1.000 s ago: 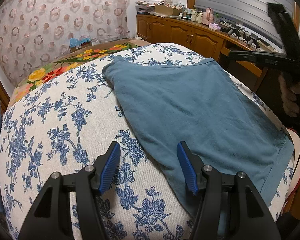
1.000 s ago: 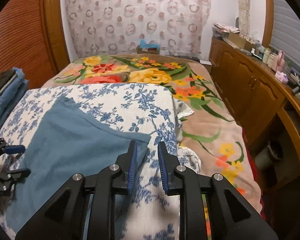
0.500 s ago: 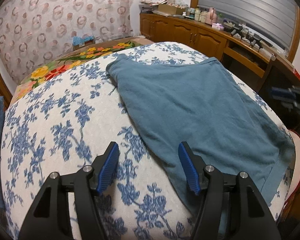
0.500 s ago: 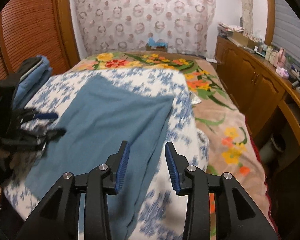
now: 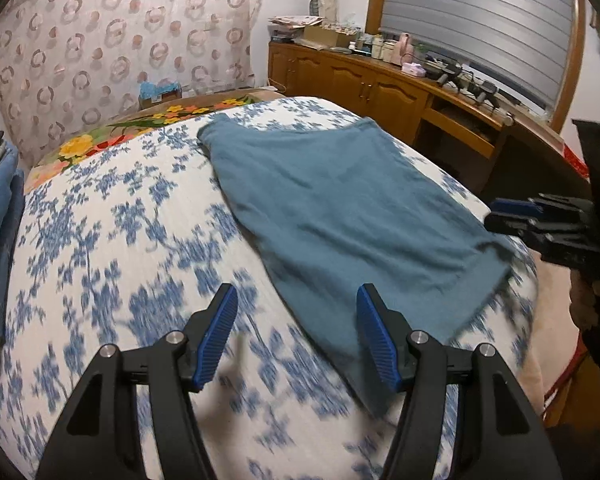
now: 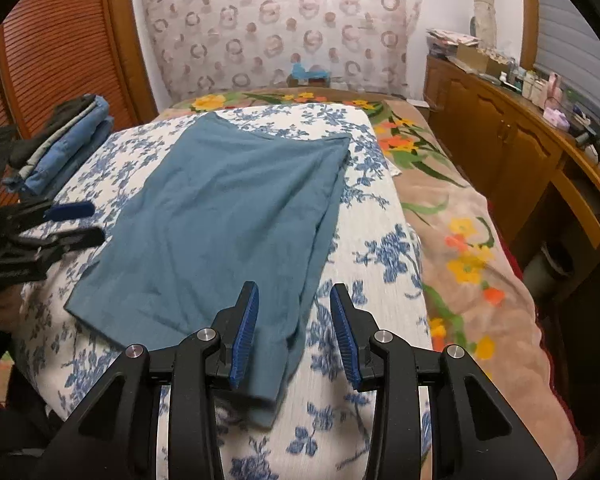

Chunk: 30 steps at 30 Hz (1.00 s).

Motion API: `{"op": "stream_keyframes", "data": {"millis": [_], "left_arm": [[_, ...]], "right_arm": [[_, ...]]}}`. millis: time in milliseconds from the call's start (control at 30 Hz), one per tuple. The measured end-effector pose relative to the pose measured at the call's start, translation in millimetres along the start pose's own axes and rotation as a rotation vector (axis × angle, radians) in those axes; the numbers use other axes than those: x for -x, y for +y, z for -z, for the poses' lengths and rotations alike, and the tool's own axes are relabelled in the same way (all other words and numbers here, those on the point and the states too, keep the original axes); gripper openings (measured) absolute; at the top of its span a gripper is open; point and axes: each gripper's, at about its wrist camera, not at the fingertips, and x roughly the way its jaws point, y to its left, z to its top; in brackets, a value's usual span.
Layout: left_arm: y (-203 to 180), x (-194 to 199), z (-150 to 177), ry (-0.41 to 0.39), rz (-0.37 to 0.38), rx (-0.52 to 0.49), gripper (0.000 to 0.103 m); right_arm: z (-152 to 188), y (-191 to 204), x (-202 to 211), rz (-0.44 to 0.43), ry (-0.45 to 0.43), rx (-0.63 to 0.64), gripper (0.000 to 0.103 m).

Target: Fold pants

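1. The teal-blue cotton pants (image 6: 228, 216), folded into a flat oblong, lie on a white bedspread printed with blue flowers (image 6: 372, 248), and that cloth covers the near part of the bed.
2. In the right wrist view the pants run from about 12 o'clock at the far edge down to 6 o'clock, where a narrow corner of the fabric reaches in between the fingers.
3. The right gripper (image 6: 294, 332) has its black arms and blue ribbed pads standing apart; that corner of the pants lies between them, but neither pad presses on it.
4. The left gripper (image 5: 296, 336) has its jaws well apart, wider than the right's, with nothing between them but bedspread; the near edge of the pants passes just by its right pad at 3 o'clock.
5. In the left wrist view the right gripper shows at 3 o'clock, at the pants' right edge; the picture is blurred there.
6. A stack of folded clothes, denim blue and dark grey (image 6: 64, 140), sits at 9 o'clock in the right wrist view, well apart from the pants.
7. A tan blanket with orange and yellow flowers (image 6: 464, 240) covers the bed from 12 to 4 o'clock.
8. A wooden cabinet with a cluttered top (image 6: 512, 140) stands at 2 o'clock.
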Motion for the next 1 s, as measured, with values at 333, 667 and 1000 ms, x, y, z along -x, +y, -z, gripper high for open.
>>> {"op": "stream_keyframes", "data": {"millis": [333, 667, 1000], "left_arm": [[-21, 20, 34, 0.003, 0.027, -0.003, 0.062], [-31, 9, 41, 0.006, 0.066, -0.03, 0.051], [-28, 16, 40, -0.033, 0.078, -0.038, 0.025]], "right_arm": [[23, 2, 19, -0.018, -0.031, -0.049, 0.037], [28, 1, 23, -0.042, -0.042, -0.1, 0.037], [27, 9, 20, -0.07, -0.033, -0.086, 0.037]]}}
